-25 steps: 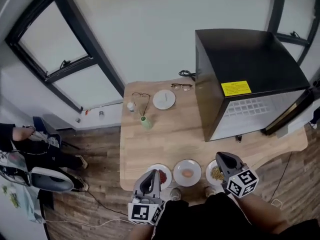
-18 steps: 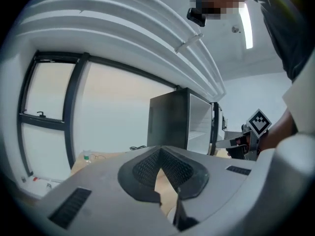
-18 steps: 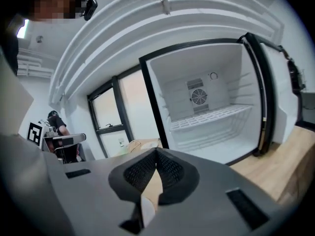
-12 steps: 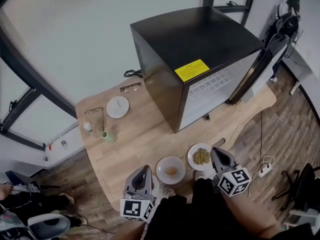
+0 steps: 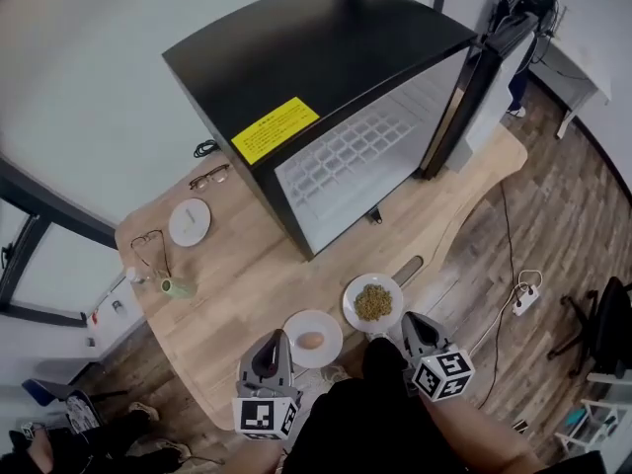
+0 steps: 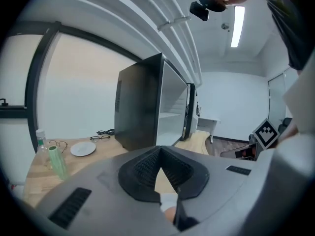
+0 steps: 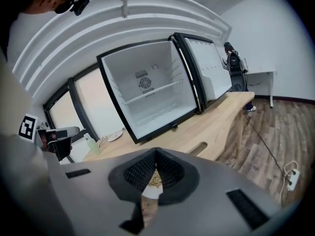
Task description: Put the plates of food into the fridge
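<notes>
A white plate with a brown egg (image 5: 312,339) and a white plate of yellowish grains (image 5: 373,301) sit at the near edge of the wooden table (image 5: 257,275). The black fridge (image 5: 326,97) stands behind them, its door (image 5: 464,87) swung open; the white inside with one shelf (image 7: 147,97) is empty. My left gripper (image 5: 274,341) is shut and hovers just left of the egg plate. My right gripper (image 5: 408,320) is shut and empty, just right of the grain plate (image 7: 153,180), which shows through its jaws. Both are close to the person's body.
At the table's far left lie an empty white plate (image 5: 189,221), two pairs of glasses (image 5: 209,176), a green cup (image 5: 178,287) and a small bottle (image 5: 133,275). The table front has a slot (image 5: 407,270). A cable and power strip (image 5: 523,289) lie on the floor.
The head view has swung right, so the fridge front and open door now fill the top. Both grippers stayed near the body. The plate with red food is out of sight now.
</notes>
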{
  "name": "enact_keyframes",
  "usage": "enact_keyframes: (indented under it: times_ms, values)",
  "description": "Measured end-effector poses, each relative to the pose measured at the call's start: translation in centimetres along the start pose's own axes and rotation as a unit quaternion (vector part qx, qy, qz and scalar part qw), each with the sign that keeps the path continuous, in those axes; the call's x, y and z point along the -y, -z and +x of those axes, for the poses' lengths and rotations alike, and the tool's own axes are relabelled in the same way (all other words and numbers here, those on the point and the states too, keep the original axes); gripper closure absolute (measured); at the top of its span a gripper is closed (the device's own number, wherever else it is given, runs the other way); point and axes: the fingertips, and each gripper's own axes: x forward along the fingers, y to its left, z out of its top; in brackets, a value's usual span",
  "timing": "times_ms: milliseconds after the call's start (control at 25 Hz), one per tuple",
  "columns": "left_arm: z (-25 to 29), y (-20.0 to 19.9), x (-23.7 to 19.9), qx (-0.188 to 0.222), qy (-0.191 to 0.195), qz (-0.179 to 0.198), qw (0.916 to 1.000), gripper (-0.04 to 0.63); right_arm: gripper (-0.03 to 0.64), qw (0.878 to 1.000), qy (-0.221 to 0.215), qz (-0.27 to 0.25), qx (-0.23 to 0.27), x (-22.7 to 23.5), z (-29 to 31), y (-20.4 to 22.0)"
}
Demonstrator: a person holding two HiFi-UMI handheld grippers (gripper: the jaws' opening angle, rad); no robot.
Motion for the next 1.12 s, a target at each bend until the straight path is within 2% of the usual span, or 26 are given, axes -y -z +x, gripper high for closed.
enact_keyframes:
  times_ms: [160, 320, 400, 440, 520, 560, 920, 1080, 1120]
  values:
    - [1.0, 0.8, 1.0, -0.018, 0.007, 0.018, 0.9996, 0.591, 0.596, 0.999, -0.019, 0.045, 0.02, 0.8, 0.1, 1.7]
    - [1.4, 1.6, 2.1, -0.029, 0.02, 0.028, 0.999, 0.591, 0.595, 0.995, -0.029, 0.098, 0.006, 1.8, 0.7, 4.2]
    - [1.3, 2.1, 2.3, -0.037, 0.023, 0.031, 0.9986, 0.591, 0.589, 0.989, -0.023, 0.144, 0.001, 2.4, 1.1, 5.4]
    - [1.3, 2.3, 2.4, -0.041, 0.024, 0.033, 0.9984, 0.591, 0.542, 0.983, -0.021, 0.182, 0.0, 2.8, 1.3, 5.9]
    - [1.1, 2.6, 2.4, -0.047, 0.026, 0.036, 0.9979, 0.591, 0.366, 0.965, -0.018, 0.26, -0.004, 3.2, 1.9, 6.8]
    - [1.1, 2.7, 2.3, -0.049, 0.026, 0.037, 0.9978, 0.591, 0.357, 0.958, -0.014, 0.288, -0.006, 3.4, 2.3, 7.2]
    - [0.7, 2.3, 1.5, -0.045, 0.026, 0.038, 0.9979, 0.591, 0.359, 0.926, 0.012, 0.377, -0.027, 4.2, 4.9, 10.0]
    - [0.5, 2.8, 1.0, -0.051, 0.025, 0.036, 0.9977, 0.591, 0.363, 0.916, 0.022, 0.4, -0.037, 4.5, 5.7, 11.2]
    - [0.4, 2.9, 1.0, -0.053, 0.025, 0.036, 0.9976, 0.591, 0.388, 0.915, 0.019, 0.401, -0.035, 4.4, 5.8, 11.2]
